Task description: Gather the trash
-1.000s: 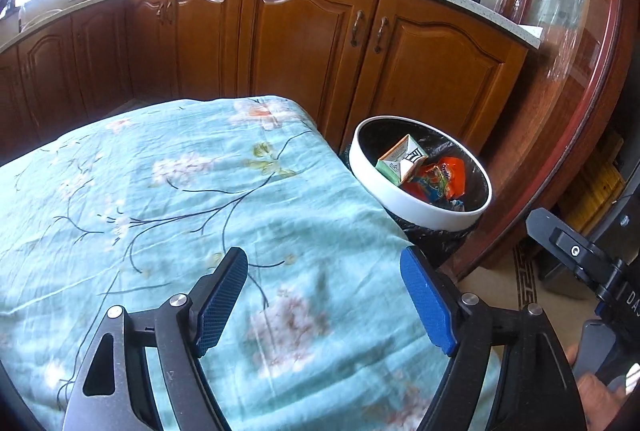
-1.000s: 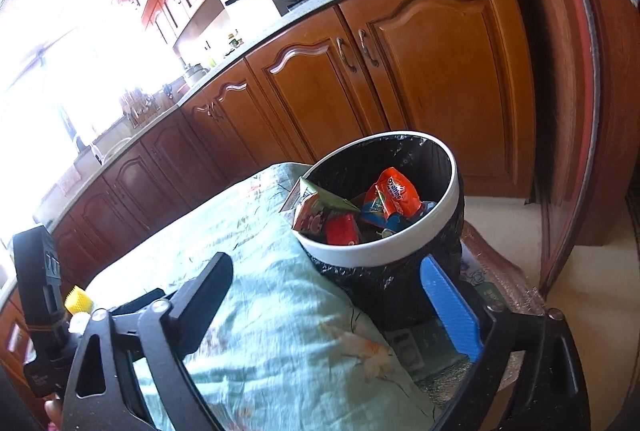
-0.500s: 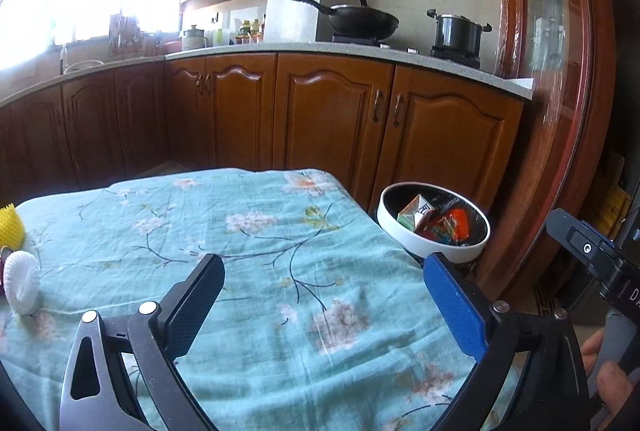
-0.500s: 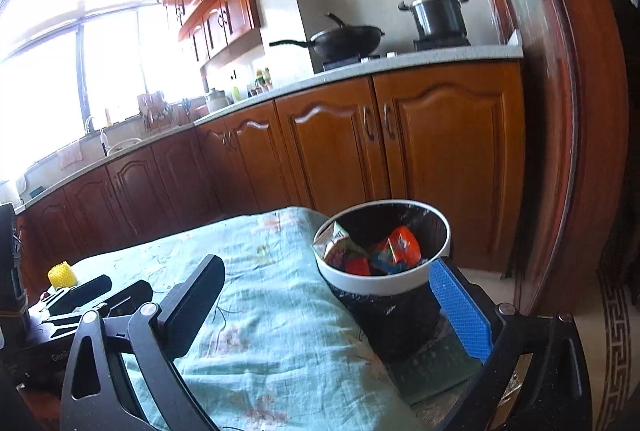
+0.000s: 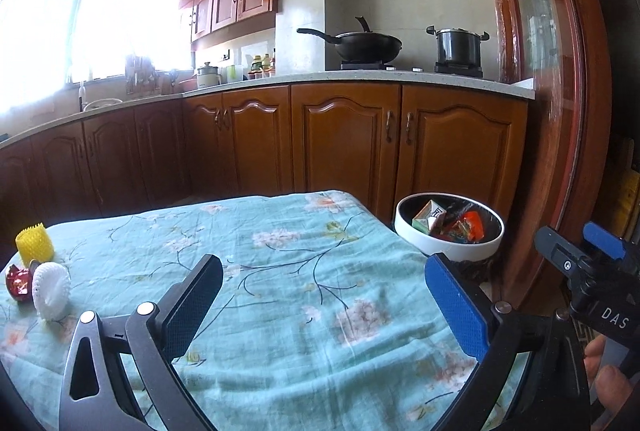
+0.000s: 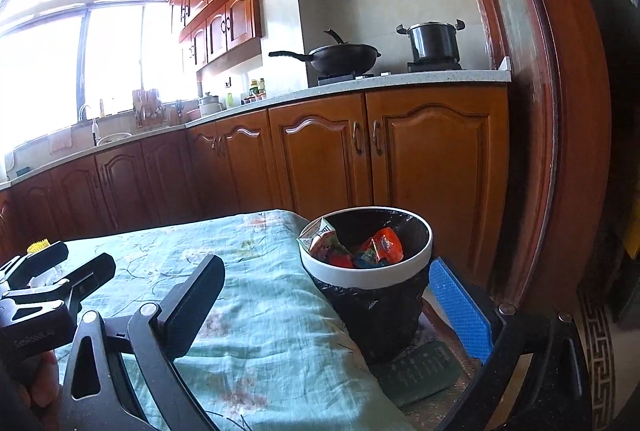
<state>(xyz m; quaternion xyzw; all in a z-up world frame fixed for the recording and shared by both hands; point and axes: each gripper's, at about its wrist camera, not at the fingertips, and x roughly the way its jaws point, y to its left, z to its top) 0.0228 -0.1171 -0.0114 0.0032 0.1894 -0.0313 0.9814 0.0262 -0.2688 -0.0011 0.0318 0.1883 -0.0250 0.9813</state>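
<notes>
Round white-rimmed trash bin (image 6: 366, 271) with black plastic liner stands on floor just beside corner of floral teal tablecloth (image 5: 280, 271); holds green carton, orange and red wrappers (crumpled). Left gripper (image 5: 324, 307) spread wide, nothing between. Right gripper (image 6: 328, 307) likewise spread, empty.

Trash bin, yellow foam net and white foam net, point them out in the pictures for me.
trash bin (image 6: 366, 273): right wrist view, front of its white rim.
yellow foam net (image 5: 35, 245): left wrist view, middle of its side.
white foam net (image 5: 51, 291): left wrist view, centre of its ribbed face.
</notes>
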